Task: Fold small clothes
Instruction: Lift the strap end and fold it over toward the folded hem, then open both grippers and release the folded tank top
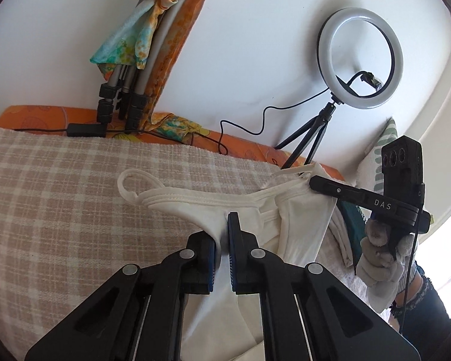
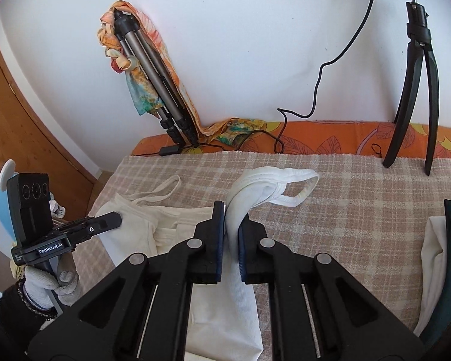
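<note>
A white tank top [image 1: 195,201] lies across a beige checked blanket [image 1: 60,195]. My left gripper [image 1: 222,225] is shut on its cloth near one strap end, lifted a little. My right gripper [image 2: 231,219] is shut on the white tank top [image 2: 255,192] near the other shoulder, the strap loop hanging past the tips. A cream garment [image 2: 171,219] lies under it, also seen in the left wrist view [image 1: 303,222]. The right gripper also shows in the left wrist view [image 1: 312,182], and the left one in the right wrist view [image 2: 117,219].
A ring light on a black tripod [image 1: 360,57] stands at the back right, its legs [image 2: 412,96] on the blanket. A folded grey tripod with a colourful scarf [image 2: 153,75] leans on the wall. More cloth, white and dark green [image 2: 442,252], lies at the right. A wooden door [image 2: 21,120] is left.
</note>
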Available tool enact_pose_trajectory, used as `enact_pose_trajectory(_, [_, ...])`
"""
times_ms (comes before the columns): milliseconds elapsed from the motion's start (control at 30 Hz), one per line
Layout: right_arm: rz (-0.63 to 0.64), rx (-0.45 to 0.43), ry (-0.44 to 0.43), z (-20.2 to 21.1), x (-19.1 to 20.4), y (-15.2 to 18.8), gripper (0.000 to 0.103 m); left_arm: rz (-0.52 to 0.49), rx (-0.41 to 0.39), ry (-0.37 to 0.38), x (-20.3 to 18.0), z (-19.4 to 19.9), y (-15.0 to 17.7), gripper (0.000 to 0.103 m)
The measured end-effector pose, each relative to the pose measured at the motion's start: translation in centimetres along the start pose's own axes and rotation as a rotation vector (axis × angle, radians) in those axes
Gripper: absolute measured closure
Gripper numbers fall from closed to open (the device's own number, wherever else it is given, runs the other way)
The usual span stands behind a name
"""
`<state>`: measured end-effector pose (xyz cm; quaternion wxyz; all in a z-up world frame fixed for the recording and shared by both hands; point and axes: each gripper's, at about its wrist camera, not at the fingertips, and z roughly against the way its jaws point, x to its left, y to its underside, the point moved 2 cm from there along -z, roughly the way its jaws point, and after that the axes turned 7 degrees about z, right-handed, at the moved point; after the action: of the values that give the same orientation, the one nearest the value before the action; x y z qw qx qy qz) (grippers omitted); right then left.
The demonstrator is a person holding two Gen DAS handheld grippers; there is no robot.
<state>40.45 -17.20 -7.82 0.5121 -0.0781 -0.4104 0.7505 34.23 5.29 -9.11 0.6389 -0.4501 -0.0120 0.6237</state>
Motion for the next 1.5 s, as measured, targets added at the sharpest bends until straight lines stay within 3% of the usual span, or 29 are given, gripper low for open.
enact_pose_trajectory(333, [-0.026,-0.007,0.003,5.7,2.5,5.7,0.094,-0.122,0.029,-0.064,-3.6,3.9,5.6,0.097])
enact_pose_trajectory(667, [-0.037,0.076,0.036,6.8,4.4,14.6,0.094,-0.151,0.086,-0.101,-3.6,5.4,14.6,0.097])
enact_pose_trajectory(933, [-0.045,0.151,0.048,9.0,4.5,18.7,0.093,-0.165,0.155,-0.115,-3.3,7.4,17.7,0.09])
enact_pose_trajectory(1167, [0.086,0.118,0.023,12.4,7.5,16.8,0.091,-0.221,0.096,-0.039,-6.0,11.2,16.2,0.09])
enact_pose_trajectory(1200, [0.099,0.106,0.015,12.5,7.9,16.2,0.086,-0.226,0.083,-0.037,-6.4,11.2,15.5,0.09])
enact_pose_trajectory(1233, [0.108,0.096,0.014,12.4,8.2,15.7,0.076,-0.226,0.081,-0.041,-6.5,10.9,14.7,0.089])
enact_pose_trajectory(1267, [0.105,0.091,0.022,12.1,8.3,15.3,0.072,-0.219,0.087,-0.04,-6.7,10.4,13.8,0.089])
enact_pose_trajectory(1500, [0.015,0.111,0.009,8.4,6.9,13.3,0.072,-0.179,0.208,-0.062,-6.8,4.5,10.1,0.089])
